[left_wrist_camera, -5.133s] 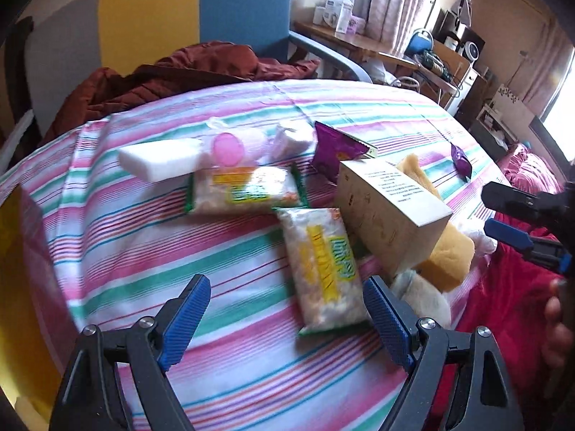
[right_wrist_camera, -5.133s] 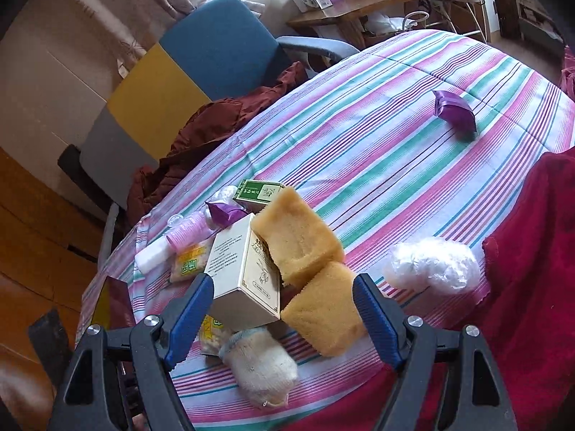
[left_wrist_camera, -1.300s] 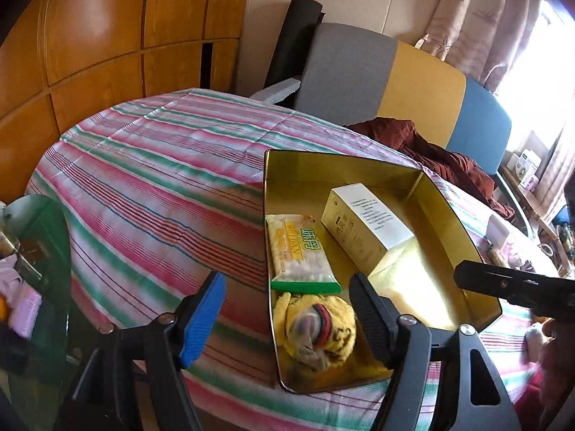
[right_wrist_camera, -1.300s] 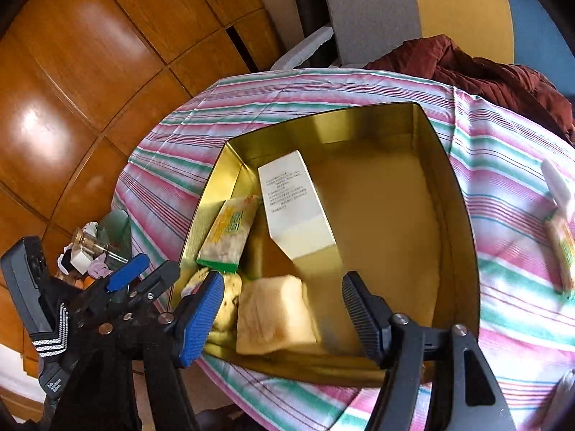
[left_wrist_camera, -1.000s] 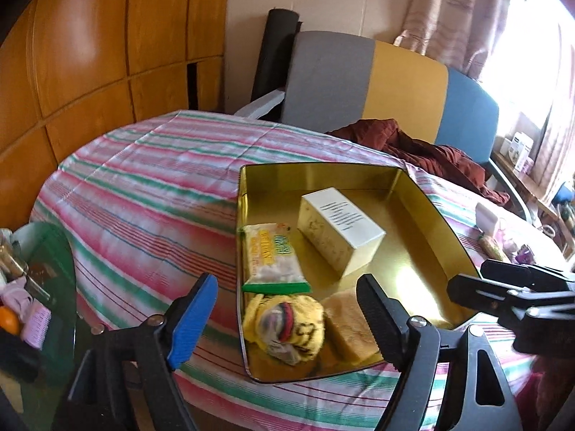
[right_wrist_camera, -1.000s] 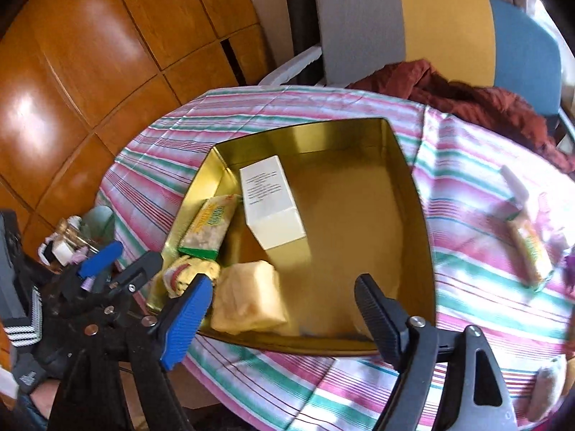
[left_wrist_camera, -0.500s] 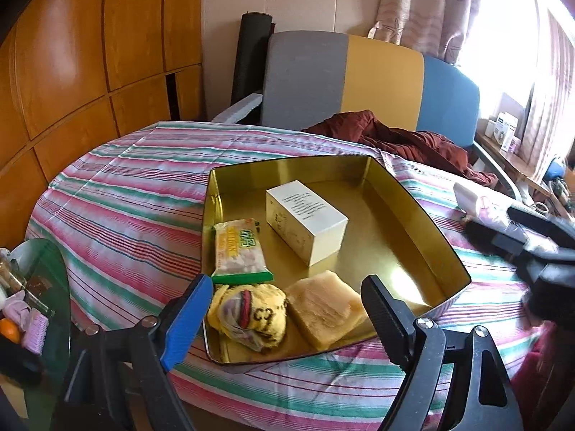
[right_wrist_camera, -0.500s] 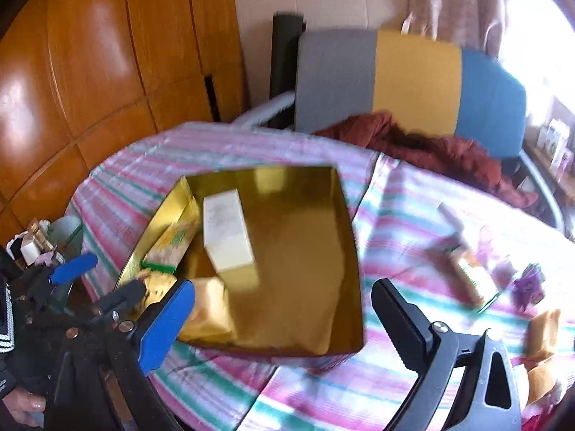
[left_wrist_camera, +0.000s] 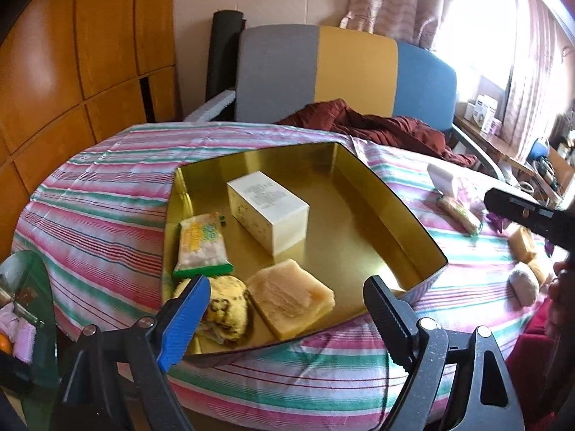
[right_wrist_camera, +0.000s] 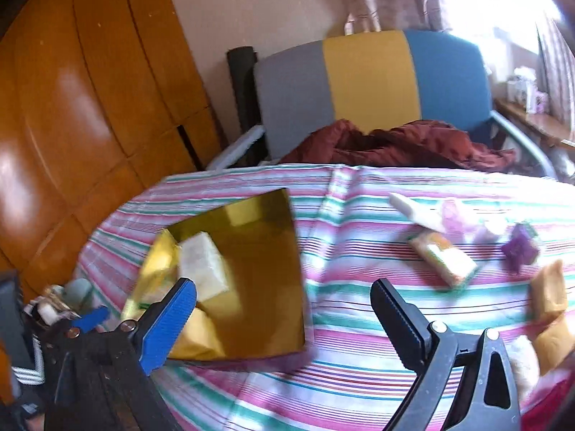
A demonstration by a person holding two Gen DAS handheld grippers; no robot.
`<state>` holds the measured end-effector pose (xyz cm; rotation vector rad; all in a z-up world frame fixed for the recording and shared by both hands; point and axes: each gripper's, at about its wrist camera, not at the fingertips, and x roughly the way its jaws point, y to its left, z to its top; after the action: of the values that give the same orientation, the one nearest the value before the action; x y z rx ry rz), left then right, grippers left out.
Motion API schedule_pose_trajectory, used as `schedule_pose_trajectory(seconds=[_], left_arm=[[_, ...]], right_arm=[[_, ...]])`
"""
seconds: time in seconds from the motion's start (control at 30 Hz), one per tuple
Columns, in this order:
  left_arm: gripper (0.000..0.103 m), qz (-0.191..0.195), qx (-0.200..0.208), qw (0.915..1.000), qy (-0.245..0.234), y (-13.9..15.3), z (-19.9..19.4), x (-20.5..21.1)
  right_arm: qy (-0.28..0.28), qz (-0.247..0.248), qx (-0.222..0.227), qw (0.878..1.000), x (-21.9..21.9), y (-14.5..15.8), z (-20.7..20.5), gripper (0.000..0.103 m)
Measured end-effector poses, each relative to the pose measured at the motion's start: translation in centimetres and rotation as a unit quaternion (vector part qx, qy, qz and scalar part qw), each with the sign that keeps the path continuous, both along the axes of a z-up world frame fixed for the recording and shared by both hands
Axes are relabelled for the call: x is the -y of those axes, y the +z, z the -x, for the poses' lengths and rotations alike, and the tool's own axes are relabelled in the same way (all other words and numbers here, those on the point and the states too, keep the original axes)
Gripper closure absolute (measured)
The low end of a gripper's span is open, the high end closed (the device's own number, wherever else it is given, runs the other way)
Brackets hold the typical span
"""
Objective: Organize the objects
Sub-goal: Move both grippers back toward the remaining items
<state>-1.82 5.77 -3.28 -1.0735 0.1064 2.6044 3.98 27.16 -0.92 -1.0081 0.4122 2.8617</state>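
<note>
A gold tray [left_wrist_camera: 395, 212] lies on the striped tablecloth. In it are a white box [left_wrist_camera: 269, 212], a green-edged snack packet [left_wrist_camera: 201, 244], a yellow sponge [left_wrist_camera: 291, 296] and a yellow plush item [left_wrist_camera: 224, 309]. My left gripper [left_wrist_camera: 285, 282] hovers over the tray's near edge, its jaws opening with nothing held between them. My right gripper [right_wrist_camera: 283, 283] is open and empty, just right of the tray [right_wrist_camera: 266, 269]. Loose on the cloth to the right lie a white bar [right_wrist_camera: 417, 213], a snack packet [right_wrist_camera: 445, 256], a purple packet [right_wrist_camera: 519, 248] and yellow sponges [right_wrist_camera: 548, 291].
A grey, yellow and blue chair [left_wrist_camera: 345, 72] with a maroon cloth [left_wrist_camera: 377, 129] stands behind the table. Wood panelling fills the left. A green glass side table [left_wrist_camera: 25, 287] with small items stands low at the left. A fluffy item [left_wrist_camera: 523, 283] lies near the right edge.
The yellow sponge now lies in the tray, free of the right gripper. The right gripper has opened wider and swung right, away from the tray. The left view has shifted right.
</note>
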Motion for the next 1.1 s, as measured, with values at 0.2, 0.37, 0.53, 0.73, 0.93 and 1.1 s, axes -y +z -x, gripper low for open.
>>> schedule_pose_trajectory(seconds=[0.2, 0.37, 0.53, 0.73, 0.93, 1.1], left_arm=[[0.015, 0.005, 0.019, 0.9994, -0.029, -0.9, -0.4, -1.9], [0.015, 0.013, 0.031, 0.9981, -0.052, -1.5, -0.7, -3.5], [0.015, 0.02, 0.034, 0.9967, -0.071, -1.5, -0.8, -5.0], [0.015, 0.025, 0.028, 0.9938, -0.104, -0.8, -0.3, -7.3], [0.015, 0.021, 0.029, 0.9909, -0.13, -0.6, 0.2, -9.5], [0.015, 0.022, 0.035, 0.9881, -0.148, -0.8, 0.5, -11.0]], right_arm=[[-0.027, 0.038, 0.059, 0.997, -3.3, -3.2, -1.5, 0.003], [-0.057, 0.053, 0.086, 0.993, -6.1, -4.9, -3.4, 0.003], [-0.095, 0.073, 0.105, 0.987, -9.2, -5.9, -5.2, 0.003], [-0.13, 0.106, 0.114, 0.979, -11.7, -6.5, -6.1, 0.003], [-0.137, 0.137, 0.114, 0.974, -13.8, -5.7, -5.5, 0.003], [-0.138, 0.16, 0.093, 0.973, -16.4, -3.8, -3.6, 0.003]])
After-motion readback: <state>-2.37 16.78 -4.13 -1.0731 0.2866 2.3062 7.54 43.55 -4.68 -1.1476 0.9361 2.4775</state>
